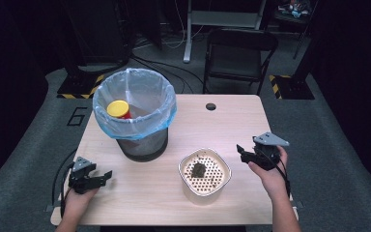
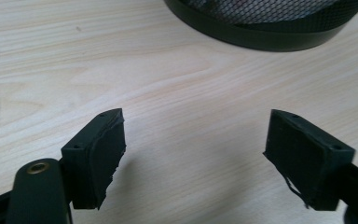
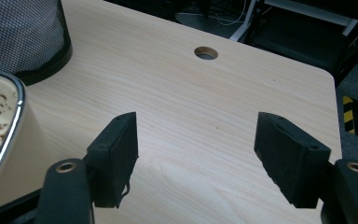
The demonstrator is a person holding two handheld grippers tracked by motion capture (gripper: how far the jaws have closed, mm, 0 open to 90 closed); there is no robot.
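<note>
Bright tabletop, dark surroundings, soft shadows

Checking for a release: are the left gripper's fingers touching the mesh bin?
Apart. In the left gripper view, bare table lies between the fingers and the mesh bin; the left gripper is open, nothing between.

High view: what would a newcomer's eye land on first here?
The black mesh bin with its pale blue liner stands out at the table's far left, a yellow-capped red container lying inside it. Nearer, right of centre, sits a white pot with a perforated insert carrying a dark scrap. The left gripper and right gripper flank these, both open and empty.
</note>
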